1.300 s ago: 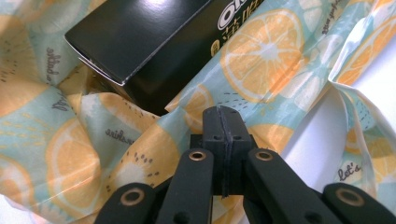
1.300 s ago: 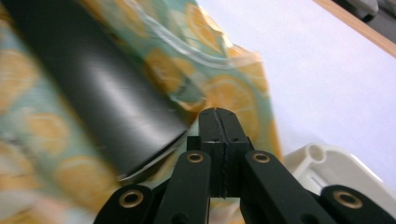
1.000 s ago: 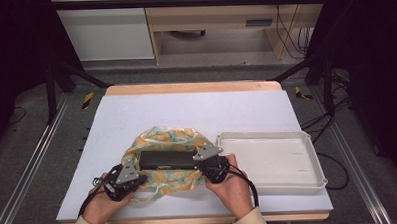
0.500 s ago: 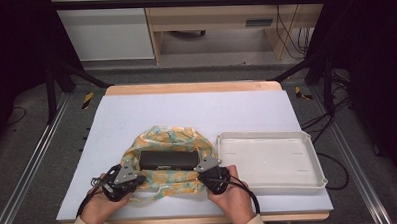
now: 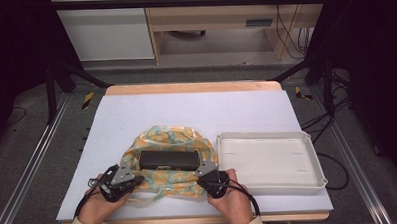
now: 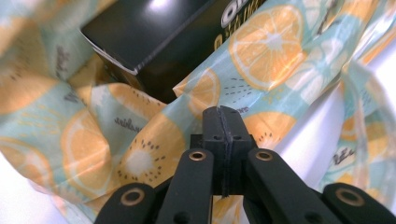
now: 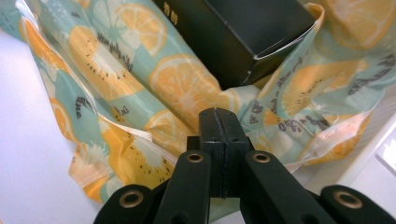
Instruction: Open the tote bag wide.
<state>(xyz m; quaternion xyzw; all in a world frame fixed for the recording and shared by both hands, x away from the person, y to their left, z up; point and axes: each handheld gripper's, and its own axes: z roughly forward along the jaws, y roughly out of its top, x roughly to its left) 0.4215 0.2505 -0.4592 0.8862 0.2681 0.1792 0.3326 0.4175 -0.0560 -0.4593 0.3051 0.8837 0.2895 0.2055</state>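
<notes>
A fruit-print fabric bag (image 5: 163, 134) lies crumpled on the white table mat, near the front. On it rests a long black box (image 5: 168, 160), whose corner appears in both gripper views (image 6: 140, 32) (image 7: 252, 32). My left gripper (image 5: 138, 181) is at the bag's near-left edge, and in its own view the gripper (image 6: 222, 111) is shut with a fold of the bag (image 6: 140, 140) at its tip. At the near-right edge my right gripper (image 5: 204, 172) is shut the same way; the jaw tips (image 7: 215, 112) meet on the fabric (image 7: 177, 93).
A shallow white tray (image 5: 267, 135) sits just right of the bag, close to my right hand. The white mat (image 5: 196, 112) stretches beyond the bag to the wooden far edge. Dark frame rails run along both sides of the table.
Both grippers have drawn back from the ends of the black box toward the table's front edge. The bag's near edge now spreads wider below the box.
</notes>
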